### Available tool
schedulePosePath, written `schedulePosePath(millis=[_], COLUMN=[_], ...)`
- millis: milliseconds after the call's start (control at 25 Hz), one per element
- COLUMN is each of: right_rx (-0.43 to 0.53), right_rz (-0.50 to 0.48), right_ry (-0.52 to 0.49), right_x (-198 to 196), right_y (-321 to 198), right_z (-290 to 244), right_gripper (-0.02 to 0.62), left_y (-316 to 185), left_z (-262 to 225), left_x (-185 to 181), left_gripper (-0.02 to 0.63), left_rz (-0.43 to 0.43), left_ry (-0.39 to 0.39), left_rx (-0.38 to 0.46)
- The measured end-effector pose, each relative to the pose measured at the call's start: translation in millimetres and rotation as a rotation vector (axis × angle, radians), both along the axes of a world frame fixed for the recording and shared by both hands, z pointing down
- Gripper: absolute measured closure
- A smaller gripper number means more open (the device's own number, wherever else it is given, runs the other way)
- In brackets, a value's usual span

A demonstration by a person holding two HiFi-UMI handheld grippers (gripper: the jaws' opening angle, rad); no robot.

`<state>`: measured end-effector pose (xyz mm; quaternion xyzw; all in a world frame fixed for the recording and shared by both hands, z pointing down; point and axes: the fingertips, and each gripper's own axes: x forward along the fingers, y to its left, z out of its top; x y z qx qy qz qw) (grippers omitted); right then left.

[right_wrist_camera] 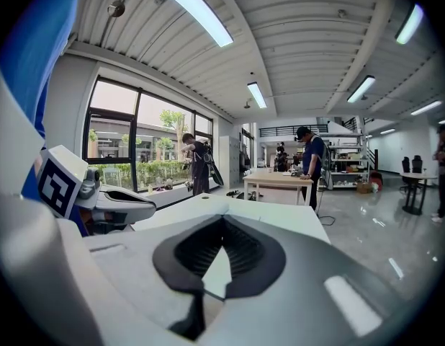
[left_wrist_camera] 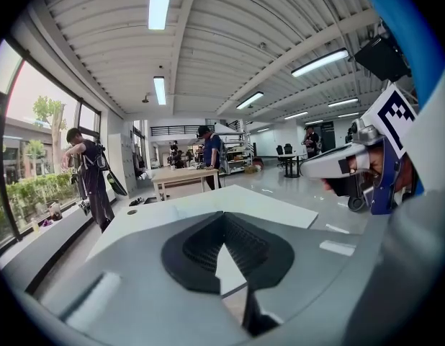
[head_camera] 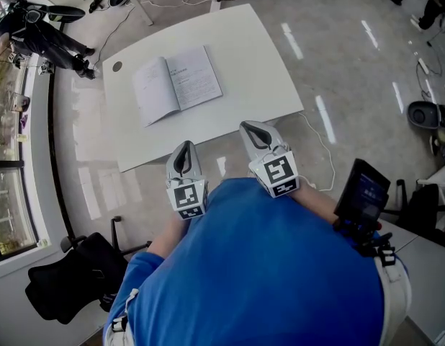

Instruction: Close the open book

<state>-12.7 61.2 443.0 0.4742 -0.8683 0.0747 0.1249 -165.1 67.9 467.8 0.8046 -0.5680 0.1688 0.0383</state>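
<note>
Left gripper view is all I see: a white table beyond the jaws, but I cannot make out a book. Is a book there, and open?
Observer: Yes. The white paper book lies open, pages up, on the white table.
Operator: Is any gripper touching it?
Observer: No. The left gripper and the right gripper sit at the table's near edge, apart from it.
Operator: Is the right one shut?
Observer: Yes, jaws together, nothing between.
</note>
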Motion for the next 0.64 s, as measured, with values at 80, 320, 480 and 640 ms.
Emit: schedulePosePath(millis=[80,320,480,640], right_rx=[0.003,0.014,0.017,0.01], right_rz=[-0.003,-0.007,-0.011,-0.016], right_ry=[0.005,0.013,0.015,0.011], right_x=[0.6,0.6,-1.4,-4.2], right_y=[0.1,-0.4,-1.3,0.6], right_z=[1.3,-0.2,0.0,0.8], right_gripper=[0.592,0.592,0.592,0.592], left_y=[-0.8,-1.9,-2.2,-0.3], left_z=[1.8,1.6,1.6,2.0], left_x=[0.3,1.4,-1.0,-5.2], left_gripper=[0.598,0.598,0.598,0.598], left_rz=[-0.001,-0.002,-0.007,-0.017], left_ry=[-0.002,0.004,0.003,0.0], left_rx=[0.0,0.002,0.002,-0.004])
